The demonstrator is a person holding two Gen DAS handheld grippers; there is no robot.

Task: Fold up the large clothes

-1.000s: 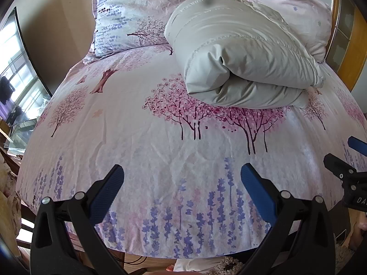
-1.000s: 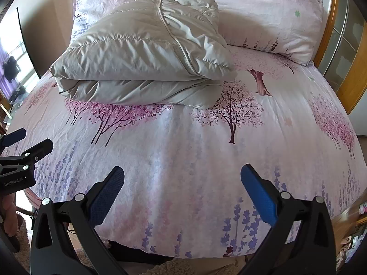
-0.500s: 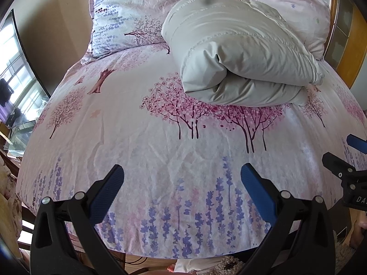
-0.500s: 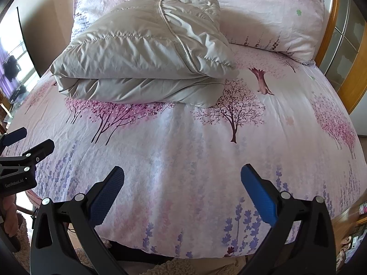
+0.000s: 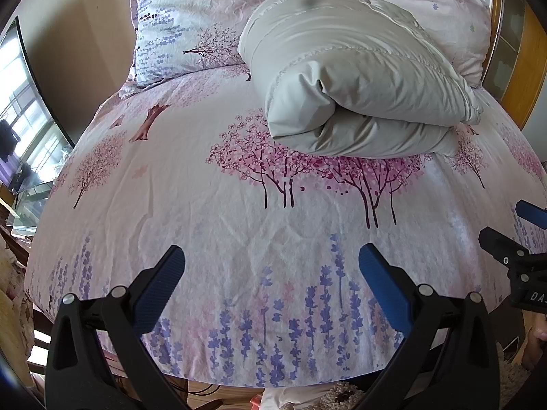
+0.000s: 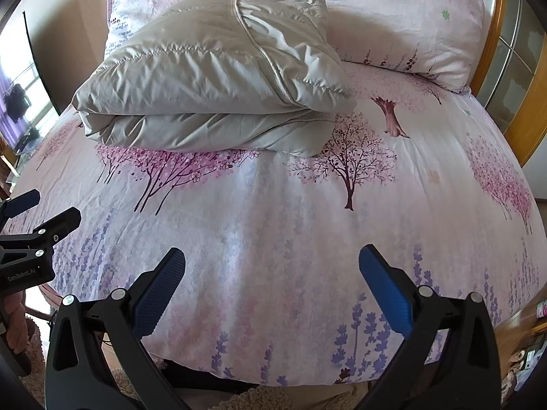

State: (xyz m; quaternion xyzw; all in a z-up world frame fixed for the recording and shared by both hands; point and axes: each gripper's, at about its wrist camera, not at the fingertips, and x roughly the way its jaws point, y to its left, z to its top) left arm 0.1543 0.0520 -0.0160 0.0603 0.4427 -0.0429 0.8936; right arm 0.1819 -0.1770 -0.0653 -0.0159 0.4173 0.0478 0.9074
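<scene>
Toward the head of the bed, a grey padded jacket [image 5: 345, 82] [image 6: 212, 92], folded over on itself into a thick bundle, two puffy layers stacked, rolled fold facing the foot of the bed in the left wrist view. Resting flat on the floral bedsheet [image 5: 246, 212] [image 6: 307, 225], far edge leaning against two pillows: the left pillow [image 5: 184, 24] printed with lavender sprigs, the right pillow [image 5: 454, 24] [image 6: 403, 24] pale pink with small flowers. A piped seam running across the top layer in the right wrist view. Printed pink trees just in front of the bundle, purple lavender rows along the near hem.

Near the foot of the bed, well apart from the jacket, the left gripper [image 5: 271, 266] [image 6: 24, 212], blue-padded fingers [image 5: 160, 287] spread wide, nothing between them, hanging over the sheet's lavender border. Beside it, the right gripper [image 6: 271, 266] [image 5: 526, 225], likewise spread wide and holding nothing, fingers [image 6: 384, 290] over bare sheet. Each tool's tip peeking into the other's view at the frame edge.

At the right, a wooden bed frame [image 6: 523, 126]. At the far left, a bright window [image 5: 24, 109].
</scene>
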